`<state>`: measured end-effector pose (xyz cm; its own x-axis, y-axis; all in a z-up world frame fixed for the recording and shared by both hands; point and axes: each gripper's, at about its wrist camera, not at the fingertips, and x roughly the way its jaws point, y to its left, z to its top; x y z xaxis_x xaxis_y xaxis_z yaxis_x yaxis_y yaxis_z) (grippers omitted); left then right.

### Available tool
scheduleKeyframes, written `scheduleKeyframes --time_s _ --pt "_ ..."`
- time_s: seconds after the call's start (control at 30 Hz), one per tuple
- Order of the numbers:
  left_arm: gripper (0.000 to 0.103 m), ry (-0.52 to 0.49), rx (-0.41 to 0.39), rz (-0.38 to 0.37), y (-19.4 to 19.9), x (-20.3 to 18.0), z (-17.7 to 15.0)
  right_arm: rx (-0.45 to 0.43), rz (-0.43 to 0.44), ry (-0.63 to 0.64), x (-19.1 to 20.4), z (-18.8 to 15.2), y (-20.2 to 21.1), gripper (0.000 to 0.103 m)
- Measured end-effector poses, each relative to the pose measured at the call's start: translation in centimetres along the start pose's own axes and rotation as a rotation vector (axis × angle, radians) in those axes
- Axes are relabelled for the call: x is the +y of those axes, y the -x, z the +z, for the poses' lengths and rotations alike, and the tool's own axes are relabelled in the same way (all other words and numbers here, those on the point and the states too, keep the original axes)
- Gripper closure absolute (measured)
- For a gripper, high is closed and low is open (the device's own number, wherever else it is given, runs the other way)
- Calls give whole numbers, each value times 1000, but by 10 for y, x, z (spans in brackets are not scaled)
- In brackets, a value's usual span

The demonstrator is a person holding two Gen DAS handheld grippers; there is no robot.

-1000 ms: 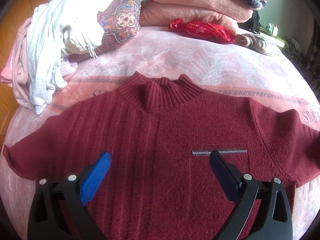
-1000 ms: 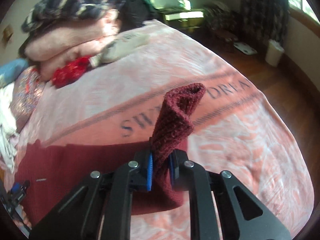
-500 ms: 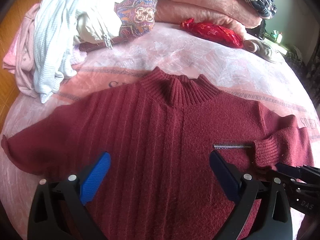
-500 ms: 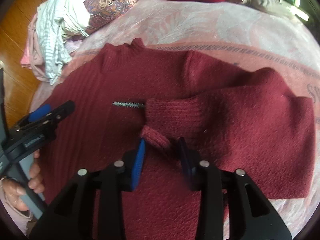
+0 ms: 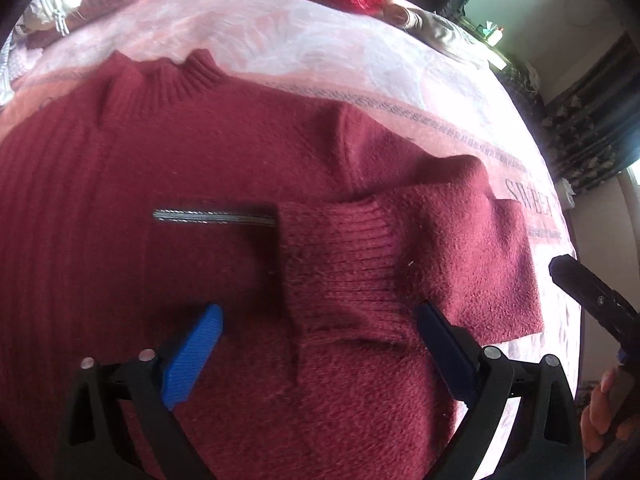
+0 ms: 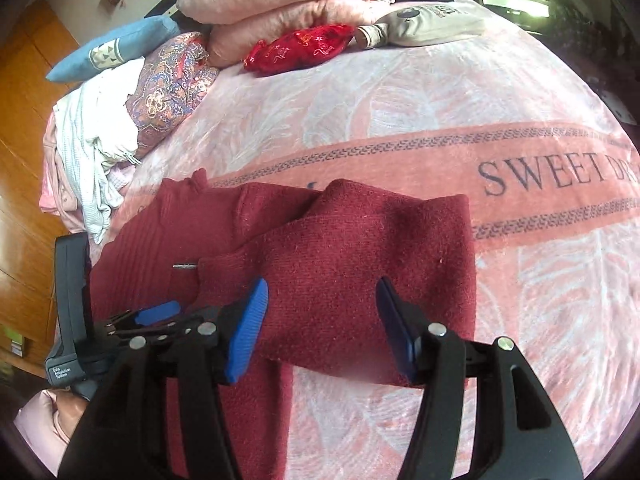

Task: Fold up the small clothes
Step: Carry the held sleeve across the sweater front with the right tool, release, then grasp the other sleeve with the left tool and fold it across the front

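Observation:
A dark red knitted sweater (image 5: pixel 168 168) (image 6: pixel 168 248) lies flat on the pink bedspread (image 6: pixel 400 100), collar toward the pillows. Its right sleeve (image 5: pixel 400 240) (image 6: pixel 360 248) is folded inward across the chest, and the ribbed cuff (image 5: pixel 332 256) ends beside a short grey stripe (image 5: pixel 212 217). My left gripper (image 5: pixel 316 320) is open and hovers over the cuff. My right gripper (image 6: pixel 320 312) is above the folded sleeve with its jaws opening, and the pads are clear of the cloth. The left gripper (image 6: pixel 156 316) also shows at the left of the right wrist view.
Folded pink blankets (image 6: pixel 288 4), a red pouch (image 6: pixel 300 50), a blue pillow (image 6: pixel 112 52) and a patterned cushion (image 6: pixel 172 80) line the bed's far end. A heap of white and pink clothes (image 6: pixel 88 152) sits at the far left. Wooden floor (image 6: pixel 24 200) lies beyond the bed's left edge.
The right gripper carried the sleeve inward over the chest, let go of the cuff and pulled back to the right. The left gripper moved right and tilted down over the cuff.

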<state>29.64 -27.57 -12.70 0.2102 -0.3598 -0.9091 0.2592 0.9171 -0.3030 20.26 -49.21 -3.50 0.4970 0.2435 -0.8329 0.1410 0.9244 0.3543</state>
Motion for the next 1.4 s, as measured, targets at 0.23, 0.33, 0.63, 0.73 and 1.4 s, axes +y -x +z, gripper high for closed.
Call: scheduleKeyframes --time_s 0.23,0.33,0.63,0.73,1.4 --pt "78 -23 -40 -8 -4 -21 4 -5 -7 -7 -11 -2 -3 46" --pt "83 -46 -78 -36 7 -29 2 -13 -18 -26 -18 -1 0 46" --pt "84 -102 -329 -4 106 11 11 -29 -10 -94 -32 3 2 46" --pt "84 -85 -368 79 132 57 19 4 28 -110 -27 2 -10 46" --pt "70 47 -206 336 68 226 -6 232 -91 6 46 -20 -90 59"
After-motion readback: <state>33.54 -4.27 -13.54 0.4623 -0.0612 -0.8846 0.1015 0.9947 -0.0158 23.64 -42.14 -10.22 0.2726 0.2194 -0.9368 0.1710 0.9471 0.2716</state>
